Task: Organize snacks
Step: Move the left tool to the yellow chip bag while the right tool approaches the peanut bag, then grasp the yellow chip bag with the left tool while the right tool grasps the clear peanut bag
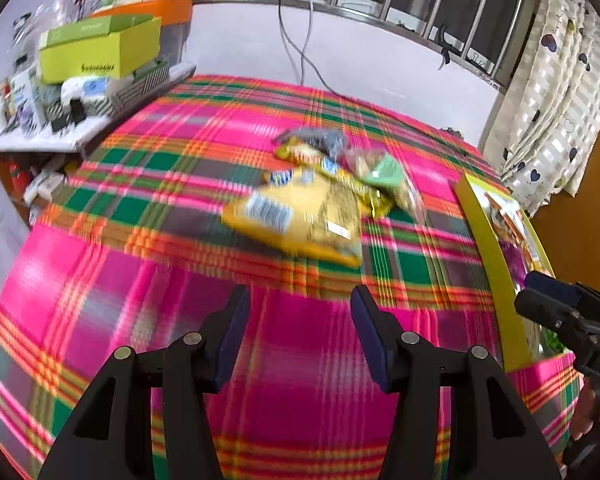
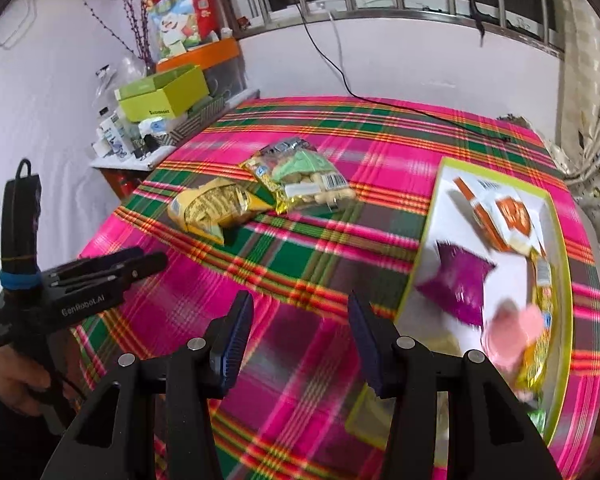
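Low in the left wrist view, the left hand-held gripper (image 1: 300, 332) stands with its jaws apart and nothing between them, only plaid cloth (image 1: 140, 280) beneath. The right hand-held gripper (image 2: 298, 336), low in its own view, is likewise parted and empty.

Beyond them, toward the middle of both views, a loose pile of snacks lies on the cloth-covered counter (image 2: 300, 128): a yellow bag (image 2: 208, 210) nearest, touching a gold-edged packet (image 2: 264, 176), with a clear bag of pale puffs (image 2: 316, 184) lying over that. At the right of the right wrist view sits a green-rimmed tray (image 2: 562, 240) already holding an orange-and-white packet (image 2: 500, 216), a purple bag (image 2: 458, 284) and a pink item (image 2: 512, 334).

The bags look light, air-filled and crinkly, their film probably slick, and the contents likely crush easily. A flat sealed edge or corner seems the safest hold, pinched gently; squeezing the puffed middle risks a slip or broken pieces.
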`<state>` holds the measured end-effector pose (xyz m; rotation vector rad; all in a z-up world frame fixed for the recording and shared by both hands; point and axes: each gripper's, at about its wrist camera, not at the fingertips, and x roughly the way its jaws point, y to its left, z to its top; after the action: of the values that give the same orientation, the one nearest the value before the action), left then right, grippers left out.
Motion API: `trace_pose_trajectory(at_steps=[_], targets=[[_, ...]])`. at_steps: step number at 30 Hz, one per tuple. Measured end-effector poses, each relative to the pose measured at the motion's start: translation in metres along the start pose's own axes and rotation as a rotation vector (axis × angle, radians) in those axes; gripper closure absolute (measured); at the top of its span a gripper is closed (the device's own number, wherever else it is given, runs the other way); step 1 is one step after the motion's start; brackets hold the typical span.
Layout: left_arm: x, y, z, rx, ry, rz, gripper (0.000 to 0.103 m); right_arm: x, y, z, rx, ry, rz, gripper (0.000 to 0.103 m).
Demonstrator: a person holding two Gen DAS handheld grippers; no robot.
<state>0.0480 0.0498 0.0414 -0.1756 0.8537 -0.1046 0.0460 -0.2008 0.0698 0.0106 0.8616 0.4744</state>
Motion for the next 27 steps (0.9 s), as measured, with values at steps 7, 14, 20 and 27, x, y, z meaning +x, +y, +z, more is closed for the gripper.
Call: trace_pose_trajectory(at_steps=[7, 14, 20, 27], targets=[[0.019, 0.000, 0.036, 0.065, -0.017, -0.035, 0.040, 0.025, 0.000, 0.033, -0.033, 0.008, 0.003, 0.042], [0.050, -0.009, 0.059, 0.143, 0.017, -0.052, 0.033, 0.065, 0.001, 0.072, -0.091, 0.049, 0.003, 0.037], [0.064, -0.012, 0.061, 0.181, 0.033, -0.037, 0.027, 0.101, -0.002, 0.101, -0.132, 0.093, 0.016, 0.032], [0.069, -0.018, 0.071, 0.244, 0.030, -0.038, 0.027, 0.142, -0.013, 0.115, -0.140, 0.172, 0.052, 0.032]])
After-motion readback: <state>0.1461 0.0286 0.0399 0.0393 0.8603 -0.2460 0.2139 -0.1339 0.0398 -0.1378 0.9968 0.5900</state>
